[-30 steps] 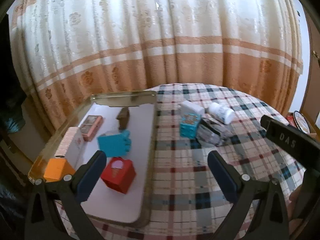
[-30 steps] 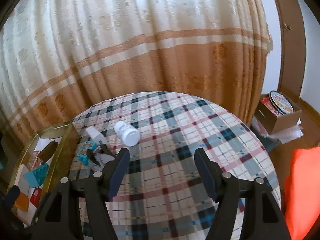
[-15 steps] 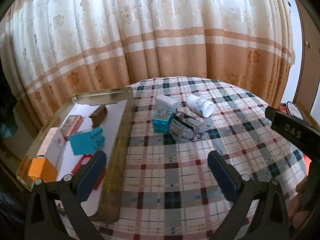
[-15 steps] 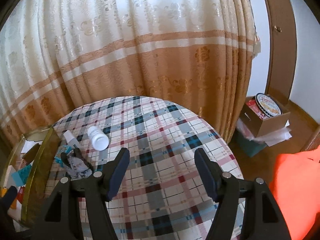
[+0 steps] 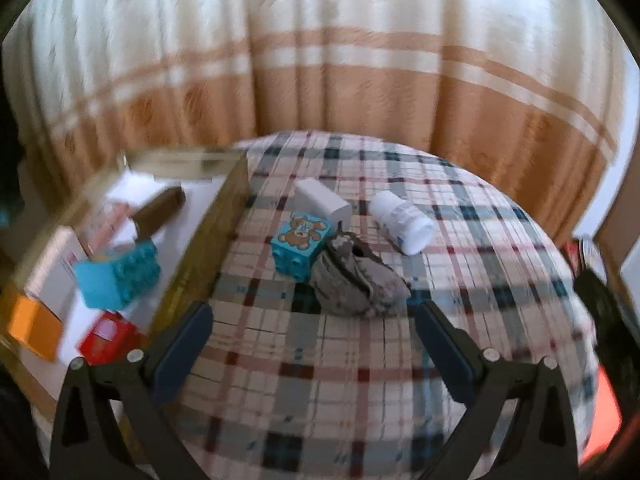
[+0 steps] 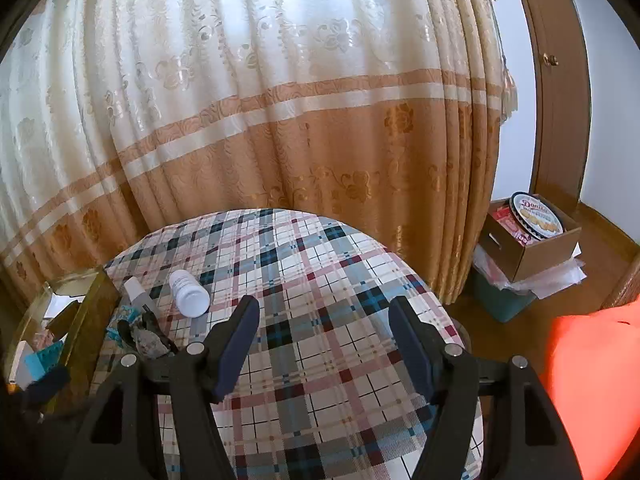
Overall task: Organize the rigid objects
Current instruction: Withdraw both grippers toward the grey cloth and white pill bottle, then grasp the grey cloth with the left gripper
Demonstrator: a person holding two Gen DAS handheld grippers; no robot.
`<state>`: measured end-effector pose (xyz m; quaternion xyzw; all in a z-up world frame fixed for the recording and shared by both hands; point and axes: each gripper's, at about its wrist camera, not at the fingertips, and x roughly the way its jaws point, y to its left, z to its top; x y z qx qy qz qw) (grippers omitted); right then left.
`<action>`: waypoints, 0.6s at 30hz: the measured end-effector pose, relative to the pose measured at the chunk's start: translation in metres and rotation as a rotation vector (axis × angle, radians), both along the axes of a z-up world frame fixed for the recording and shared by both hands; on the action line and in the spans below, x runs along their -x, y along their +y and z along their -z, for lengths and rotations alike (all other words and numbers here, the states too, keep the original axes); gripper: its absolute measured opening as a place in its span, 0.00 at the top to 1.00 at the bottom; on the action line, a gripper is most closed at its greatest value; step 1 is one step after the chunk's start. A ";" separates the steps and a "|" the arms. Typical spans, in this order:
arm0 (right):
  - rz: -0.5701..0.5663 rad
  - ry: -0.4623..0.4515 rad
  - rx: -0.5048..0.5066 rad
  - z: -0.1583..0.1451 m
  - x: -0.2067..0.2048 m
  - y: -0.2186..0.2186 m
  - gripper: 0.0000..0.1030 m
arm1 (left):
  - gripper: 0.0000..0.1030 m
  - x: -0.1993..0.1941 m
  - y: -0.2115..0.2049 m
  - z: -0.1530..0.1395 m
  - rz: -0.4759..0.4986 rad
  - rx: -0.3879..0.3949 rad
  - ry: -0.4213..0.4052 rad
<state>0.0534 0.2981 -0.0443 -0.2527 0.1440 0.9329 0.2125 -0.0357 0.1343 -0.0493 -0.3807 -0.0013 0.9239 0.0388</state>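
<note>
On the round plaid table [image 5: 360, 380] lie a teal cube with a bear picture [image 5: 301, 246], a white box [image 5: 322, 200], a white bottle on its side [image 5: 402, 222] and a crumpled grey cloth [image 5: 356, 284]. My left gripper [image 5: 314, 332] hovers open just in front of the cloth, holding nothing. A gold-rimmed tray [image 5: 208, 240] at the left holds a teal block [image 5: 116, 280], a red box [image 5: 108, 334], an orange box [image 5: 34, 324] and a brown piece [image 5: 158, 212]. My right gripper [image 6: 324, 344] is open and empty over bare tablecloth; the white bottle [image 6: 189, 294] lies to its left.
A tall cream and orange curtain [image 6: 280, 120] hangs close behind the table. On the floor at the right stand a cardboard box with a round biscuit tin [image 6: 536, 216] and a wooden door [image 6: 560, 80]. Something bright orange-red [image 6: 592, 380] fills the lower right.
My left gripper has swung right, from over the tray to in front of the cloth and teal cube. The right view pulled back from the table's objects, then held still.
</note>
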 end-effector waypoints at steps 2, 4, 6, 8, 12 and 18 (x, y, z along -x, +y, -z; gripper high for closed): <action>-0.004 0.001 0.012 0.001 0.000 0.002 0.33 | 0.01 0.010 0.001 0.006 -0.040 -0.034 -0.038; -0.011 0.001 0.026 0.002 0.001 0.003 0.33 | 0.02 0.021 0.005 0.011 -0.069 -0.054 -0.071; -0.015 -0.002 0.039 0.003 0.001 0.005 0.33 | 0.05 0.031 0.010 0.016 -0.090 -0.059 -0.102; -0.020 -0.008 0.060 0.006 0.003 0.008 0.33 | 0.05 0.039 0.016 0.019 -0.110 -0.058 -0.116; -0.021 -0.012 0.099 0.009 0.003 0.013 0.33 | 0.05 0.051 0.021 0.026 -0.136 -0.056 -0.152; -0.024 -0.017 0.129 0.013 0.004 0.017 0.33 | 0.09 0.056 0.030 0.035 -0.135 0.006 -0.160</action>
